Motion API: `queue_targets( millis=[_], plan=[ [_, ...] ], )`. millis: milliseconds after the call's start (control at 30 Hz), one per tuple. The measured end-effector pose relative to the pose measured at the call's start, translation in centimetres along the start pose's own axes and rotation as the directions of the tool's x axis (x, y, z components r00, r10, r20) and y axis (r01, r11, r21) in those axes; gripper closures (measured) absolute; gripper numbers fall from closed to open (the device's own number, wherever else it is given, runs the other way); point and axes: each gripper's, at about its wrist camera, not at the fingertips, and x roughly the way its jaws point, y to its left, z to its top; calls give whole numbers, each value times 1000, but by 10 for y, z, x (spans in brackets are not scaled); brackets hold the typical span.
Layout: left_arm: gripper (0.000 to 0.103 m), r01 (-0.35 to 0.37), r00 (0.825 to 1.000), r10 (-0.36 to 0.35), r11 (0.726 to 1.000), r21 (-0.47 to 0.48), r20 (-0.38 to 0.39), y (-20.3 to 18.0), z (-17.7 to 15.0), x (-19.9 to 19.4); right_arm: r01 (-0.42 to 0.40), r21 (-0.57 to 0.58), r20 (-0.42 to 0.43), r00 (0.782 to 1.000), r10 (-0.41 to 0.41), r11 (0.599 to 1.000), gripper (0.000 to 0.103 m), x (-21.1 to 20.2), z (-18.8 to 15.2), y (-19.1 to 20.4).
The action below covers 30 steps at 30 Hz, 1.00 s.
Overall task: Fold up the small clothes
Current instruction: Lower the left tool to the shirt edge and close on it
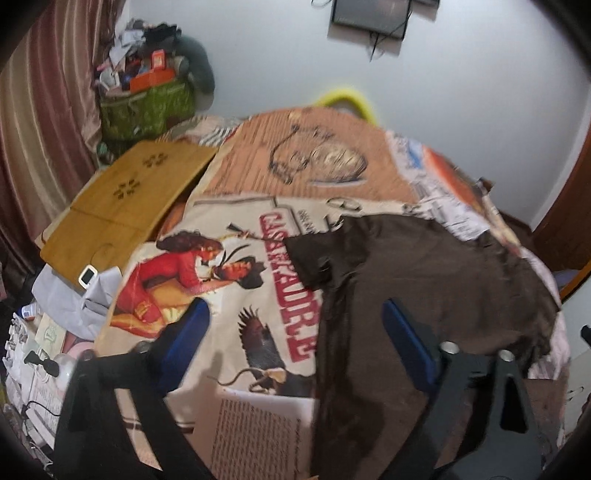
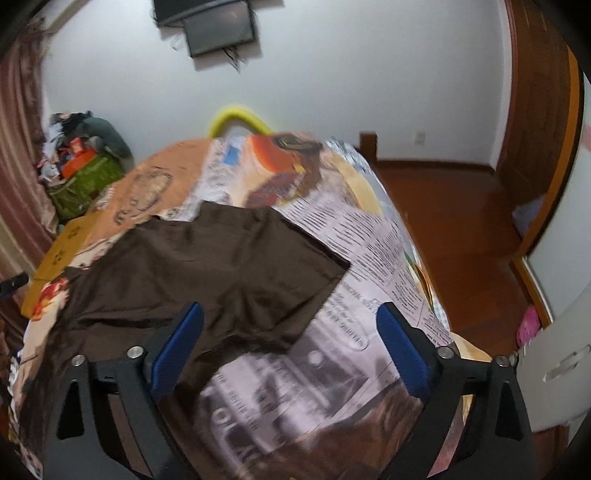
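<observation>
Approaching brown shorts [image 2: 207, 266] spread on bed [image 2: 369, 236], both hand-held grippers, left [image 1: 295, 332] and right [image 2: 290, 332], wide and empty; next likely grasping near edges.

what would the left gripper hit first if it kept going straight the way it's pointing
Probably the left edge of the brown garment lying on the printed bedspread; the left gripper is open and empty, though depth is hard to judge.

Your right gripper [image 2: 290, 325]: 2 blue-padded fingers [image 2: 177, 343] spread wide, nothing between them, above brown shorts [image 2: 207, 266]. Shorts lie flat on a print-covered bedsheet [image 2: 373, 243]. Beyond: yellow hoop [image 2: 236, 114], wall-mounted screen [image 2: 218, 27], green bag [image 2: 86, 184], wooden floor [image 2: 454, 221].
</observation>
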Motion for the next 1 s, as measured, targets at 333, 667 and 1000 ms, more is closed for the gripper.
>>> queue_targets(
  millis=[333,667,1000],
  plan=[
    [38,88,989,-91,996,-26,-115,-5,17,64,16,-11,-18,1000,-16,1000,16,34,13,-13],
    [40,209,944,-242,965,-158,-224,-11,27,120,-16,-17,-53,998,15,1000,29,62,14,-15],
    [73,215,936,-255,960,-179,-242,-1,44,154,-14,-33,-61,998,12,999,29,69,14,-19]
  ],
)
